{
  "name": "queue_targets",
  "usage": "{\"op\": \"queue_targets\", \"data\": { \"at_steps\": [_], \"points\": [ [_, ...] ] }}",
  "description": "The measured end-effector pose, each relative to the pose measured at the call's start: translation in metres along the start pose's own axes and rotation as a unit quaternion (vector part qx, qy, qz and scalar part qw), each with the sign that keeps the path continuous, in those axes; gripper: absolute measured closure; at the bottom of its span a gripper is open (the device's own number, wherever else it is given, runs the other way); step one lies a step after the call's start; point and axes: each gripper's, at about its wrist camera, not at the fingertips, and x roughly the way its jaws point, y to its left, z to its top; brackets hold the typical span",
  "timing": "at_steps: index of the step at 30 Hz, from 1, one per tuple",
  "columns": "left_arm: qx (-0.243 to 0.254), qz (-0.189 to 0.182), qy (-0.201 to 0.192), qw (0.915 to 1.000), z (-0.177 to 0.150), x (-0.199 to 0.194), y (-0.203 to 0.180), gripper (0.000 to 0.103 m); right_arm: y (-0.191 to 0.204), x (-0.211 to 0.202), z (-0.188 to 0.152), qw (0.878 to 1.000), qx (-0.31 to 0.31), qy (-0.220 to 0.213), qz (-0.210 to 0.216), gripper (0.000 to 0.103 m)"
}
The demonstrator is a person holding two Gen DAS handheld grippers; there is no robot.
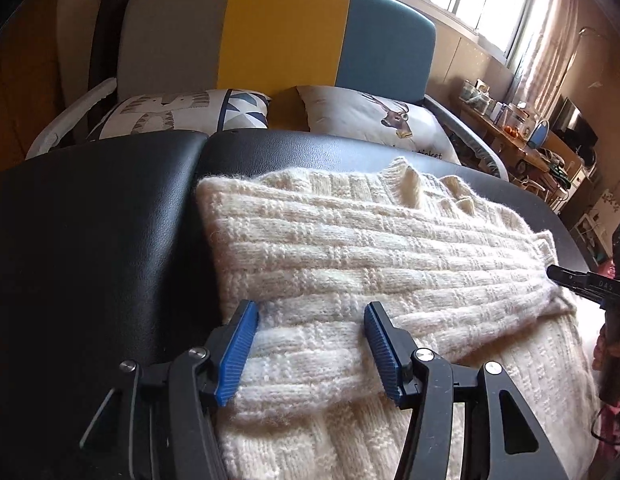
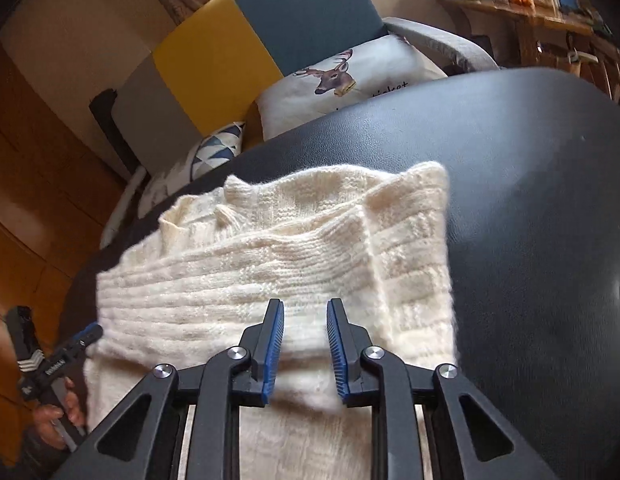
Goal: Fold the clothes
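A cream knitted sweater (image 1: pixel 350 240) lies folded lengthwise on a black padded surface (image 1: pixel 89 240), its collar toward the far edge. My left gripper (image 1: pixel 312 308) stands open over the near left part of the sweater, and a folded-over layer lies between its blue pads (image 1: pixel 237 344) without being pinched. In the right wrist view the sweater (image 2: pixel 269 248) shows a cuff folded across its right end. My right gripper (image 2: pixel 305 304) hovers at the near edge of that fold with a narrow gap between its jaws. It also shows at the sweater's right end (image 1: pixel 558 274).
Behind the black surface (image 2: pixel 530 200) stands a sofa with a grey, yellow and blue back (image 1: pixel 285 32) and printed cushions (image 1: pixel 374 120). A cluttered wooden shelf (image 1: pixel 510 128) runs along the right wall. A hand (image 2: pixel 57 412) holds the left gripper (image 2: pixel 89 334) at the sweater's left edge.
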Motion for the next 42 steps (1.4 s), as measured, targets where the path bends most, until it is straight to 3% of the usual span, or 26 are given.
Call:
{"op": "queue_targets", "data": {
  "at_steps": [5, 10, 16, 21, 28, 32, 35, 39, 42],
  "points": [
    [-0.048, -0.043, -0.003, 0.9979, -0.039, -0.059, 0.030, 0.042, -0.053, -0.067, -0.059, 0.997, 0.061, 0.017, 0.053, 0.077],
    [-0.082, -0.080, 0.036, 0.9928, -0.100, -0.097, 0.050, 0.041, -0.105, -0.119, -0.134, 0.983, 0.131, 0.066, 0.107, 0.072],
    [-0.081, -0.107, 0.061, 0.9891, -0.149, -0.124, 0.047, 0.036, -0.114, -0.125, -0.190, 0.967, 0.148, 0.117, 0.172, 0.072],
    [-0.056, -0.111, 0.086, 0.9885, -0.172, -0.129, 0.037, 0.033, -0.096, -0.102, -0.195, 0.959, 0.128, 0.137, 0.213, 0.072],
    [-0.054, -0.115, 0.062, 0.9900, -0.188, -0.136, 0.037, 0.022, -0.072, -0.081, -0.188, 0.961, 0.087, 0.128, 0.228, 0.072],
    [-0.036, -0.107, 0.065, 0.9915, -0.189, -0.136, 0.030, 0.017, -0.070, -0.078, -0.188, 0.961, 0.092, 0.125, 0.228, 0.072],
    [-0.030, -0.100, 0.066, 0.9924, -0.189, -0.136, 0.028, 0.017, -0.067, -0.074, -0.185, 0.962, 0.086, 0.125, 0.227, 0.072],
    [-0.047, -0.107, 0.061, 0.9913, -0.187, -0.142, 0.027, 0.037, -0.065, -0.071, -0.183, 0.962, 0.079, 0.129, 0.228, 0.073],
    [-0.041, -0.110, 0.059, 0.9913, -0.190, -0.145, 0.018, 0.037, -0.068, -0.064, -0.181, 0.957, 0.095, 0.135, 0.238, 0.073]
  ]
}}
